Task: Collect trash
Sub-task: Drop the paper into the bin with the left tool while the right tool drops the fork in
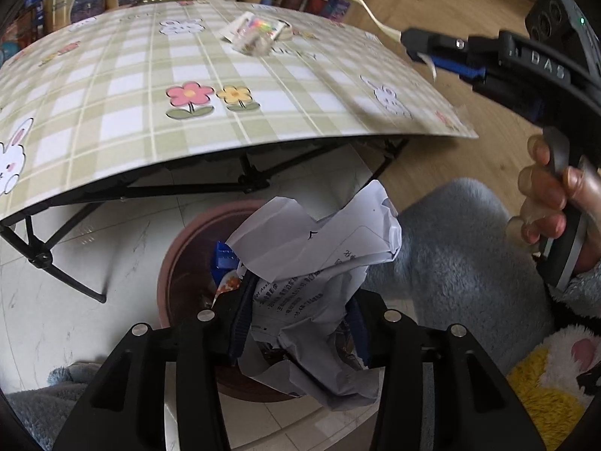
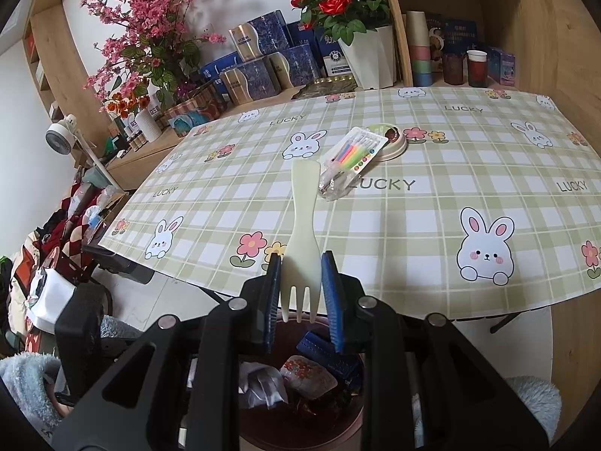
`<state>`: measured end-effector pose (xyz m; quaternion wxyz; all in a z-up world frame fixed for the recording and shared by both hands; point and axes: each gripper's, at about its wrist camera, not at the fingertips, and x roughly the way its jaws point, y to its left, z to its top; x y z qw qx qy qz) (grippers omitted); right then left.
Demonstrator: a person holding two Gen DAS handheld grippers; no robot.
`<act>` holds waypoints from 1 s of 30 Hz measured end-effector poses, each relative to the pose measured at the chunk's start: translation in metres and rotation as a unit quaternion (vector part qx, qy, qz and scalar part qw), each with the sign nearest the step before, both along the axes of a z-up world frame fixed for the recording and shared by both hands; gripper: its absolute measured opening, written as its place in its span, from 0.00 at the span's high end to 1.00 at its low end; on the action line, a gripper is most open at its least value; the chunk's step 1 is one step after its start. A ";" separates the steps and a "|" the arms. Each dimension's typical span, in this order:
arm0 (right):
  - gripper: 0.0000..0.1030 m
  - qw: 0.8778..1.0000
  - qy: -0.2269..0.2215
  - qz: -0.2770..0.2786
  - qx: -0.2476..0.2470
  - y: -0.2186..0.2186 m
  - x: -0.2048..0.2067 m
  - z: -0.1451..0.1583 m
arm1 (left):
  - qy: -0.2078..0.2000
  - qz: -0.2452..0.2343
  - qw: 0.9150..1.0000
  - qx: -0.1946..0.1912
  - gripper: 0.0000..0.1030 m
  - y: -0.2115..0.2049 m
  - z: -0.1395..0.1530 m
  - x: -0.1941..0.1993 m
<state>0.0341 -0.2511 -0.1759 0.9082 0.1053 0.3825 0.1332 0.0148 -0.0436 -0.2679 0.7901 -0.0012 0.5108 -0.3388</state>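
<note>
**Both grippers loaded above the trash bin**

The left gripper [image 1: 300, 323] has its two fingers clamped on one crumpled sheet of printed paper [image 1: 319, 259], low in the left wrist frame, directly over the brown bin [image 1: 176, 263]. The right gripper [image 2: 300, 285] has its fingers closed on one cream plastic fork [image 2: 302, 233], tines pointing down toward the bin [image 2: 300, 428] at the bottom of the right wrist frame; wrappers and one blue box already lie inside. On the checked counter [image 2: 432, 233], upper centre, two items remain: one clear pack of coloured pens [image 2: 351, 159] and one round lid [image 2: 392, 141], touching each other.
</note>
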 end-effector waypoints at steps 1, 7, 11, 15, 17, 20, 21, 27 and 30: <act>0.76 1.000 0.001 0.000 0.001 0.000 0.000 0.000 | -0.001 -0.002 1.000 0.004 0.55 -0.002 -0.001 -0.001; 0.76 1.000 0.008 0.007 -0.001 0.005 -0.002 -0.004 | -0.026 0.006 1.000 0.016 0.32 -0.001 0.005 -0.003; 0.76 1.000 0.014 0.015 -0.005 0.010 -0.002 -0.006 | -0.039 0.032 0.999 0.013 0.24 0.009 0.011 -0.001; 0.76 1.000 0.020 0.021 -0.006 0.012 -0.005 -0.007 | -0.047 0.057 0.997 0.005 0.19 0.018 0.017 0.002; 0.76 0.999 0.023 0.024 -0.008 0.014 -0.007 -0.008 | -0.055 0.072 0.996 0.004 0.15 0.023 0.022 0.002; 0.76 0.999 0.028 0.032 -0.011 0.020 -0.011 -0.010 | -0.071 0.096 0.993 0.004 0.11 0.032 0.029 0.001; 0.76 0.999 0.030 0.034 -0.012 0.021 -0.012 -0.010 | -0.076 0.104 0.992 0.004 0.10 0.034 0.031 0.002; 0.76 0.996 0.053 0.063 -0.018 0.040 -0.021 -0.019 | -0.115 0.186 0.976 0.006 0.06 0.065 0.049 0.003; 0.76 0.994 0.070 0.083 -0.024 0.052 -0.025 -0.028 | -0.127 0.227 0.965 -0.003 0.06 0.086 0.057 0.004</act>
